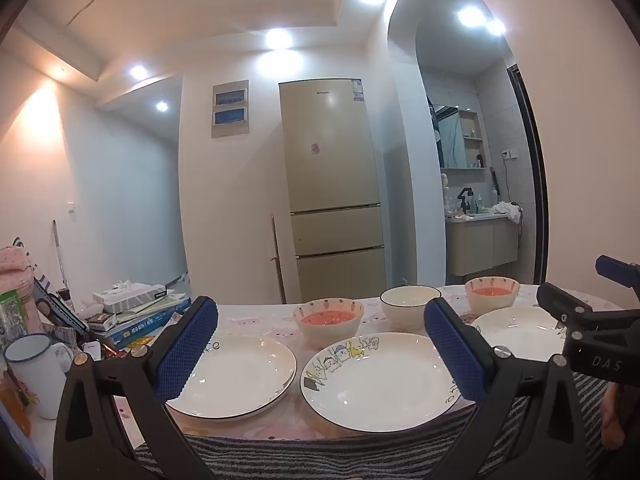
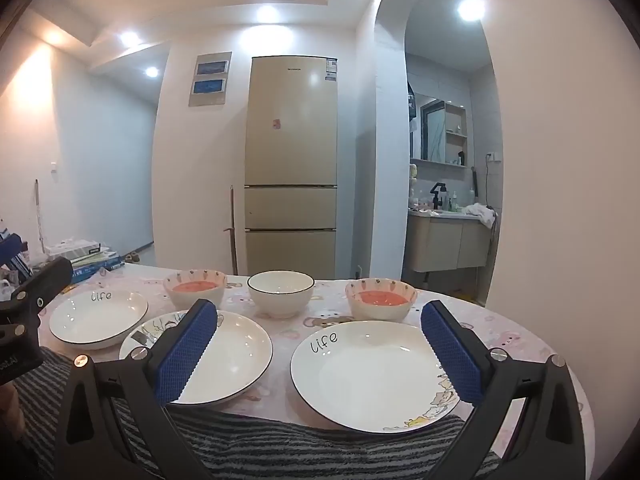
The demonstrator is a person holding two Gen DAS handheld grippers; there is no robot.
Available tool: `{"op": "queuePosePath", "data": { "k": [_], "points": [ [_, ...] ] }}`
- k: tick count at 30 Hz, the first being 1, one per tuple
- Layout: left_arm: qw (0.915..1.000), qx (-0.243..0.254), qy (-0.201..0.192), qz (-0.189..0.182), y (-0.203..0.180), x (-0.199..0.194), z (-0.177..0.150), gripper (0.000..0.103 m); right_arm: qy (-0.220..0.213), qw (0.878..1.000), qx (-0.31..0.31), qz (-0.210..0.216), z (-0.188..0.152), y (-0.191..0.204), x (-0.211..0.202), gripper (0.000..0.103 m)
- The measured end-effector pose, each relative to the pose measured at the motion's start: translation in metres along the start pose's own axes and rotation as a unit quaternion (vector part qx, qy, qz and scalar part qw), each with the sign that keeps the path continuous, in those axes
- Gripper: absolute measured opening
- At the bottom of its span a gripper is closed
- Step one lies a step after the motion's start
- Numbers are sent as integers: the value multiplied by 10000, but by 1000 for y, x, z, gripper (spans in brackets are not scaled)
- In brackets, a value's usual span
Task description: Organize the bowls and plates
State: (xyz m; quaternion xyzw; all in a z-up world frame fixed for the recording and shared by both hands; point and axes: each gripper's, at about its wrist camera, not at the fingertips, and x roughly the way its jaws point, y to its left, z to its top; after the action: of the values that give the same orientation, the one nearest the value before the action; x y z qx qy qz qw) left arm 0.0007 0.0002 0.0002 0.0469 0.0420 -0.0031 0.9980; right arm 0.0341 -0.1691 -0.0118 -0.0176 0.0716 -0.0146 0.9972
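With both the left gripper (image 1: 320, 344) and right gripper (image 2: 320, 344) spread wide and empty above the table's near edge, approach the nearest "life" plate (image 2: 368, 372) low, pinching its rim squarely for stacking.
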Motion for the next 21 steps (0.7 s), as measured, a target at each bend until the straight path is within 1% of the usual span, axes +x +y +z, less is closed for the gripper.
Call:
{"op": "queuePosePath", "data": {
  "k": [2, 3, 5, 6, 7, 12, 13, 14, 18, 21],
  "points": [
    [10000, -26, -7, -9, 0, 1, 0, 103, -53, 9999, 45, 100, 0, 5, 3, 103],
    [10000, -30, 2, -5, -1, 2, 0, 103, -128, 9992, 347, -163, 0, -4, -1, 103],
    [10000, -33, 26, 10, 2, 3, 0, 103, -138, 9993, 307, -161, -5, -7, -2, 103],
    [10000, -31, 61, 4, 2, 5, 0, 103, -20, 9994, 291, -180, -3, -4, 1, 103],
    [9999, -34, 117, -16, 2, 9, 0, 103, -42, 9994, 275, -185, -4, -6, -1, 103],
    [9986, -62, 405, -329, -1, 19, -3, 103, -125, 9995, 206, -184, -5, -12, -12, 103],
    [9984, -56, 405, -379, -2, 20, -4, 103, -82, 9996, 195, -181, -5, -8, -6, 103],
    [9988, -51, 309, -375, -2, 10, -1, 103, -41, 9997, 188, -182, -4, -4, 1, 103],
    [9993, -135, 160, -307, 0, 0, -1, 103, -50, 9997, 180, -185, -2, -4, -1, 103],
    [9993, -182, 170, -291, 4, 2, -2, 103, -48, 9997, 178, -184, -1, -5, -1, 103]
  ]
}}
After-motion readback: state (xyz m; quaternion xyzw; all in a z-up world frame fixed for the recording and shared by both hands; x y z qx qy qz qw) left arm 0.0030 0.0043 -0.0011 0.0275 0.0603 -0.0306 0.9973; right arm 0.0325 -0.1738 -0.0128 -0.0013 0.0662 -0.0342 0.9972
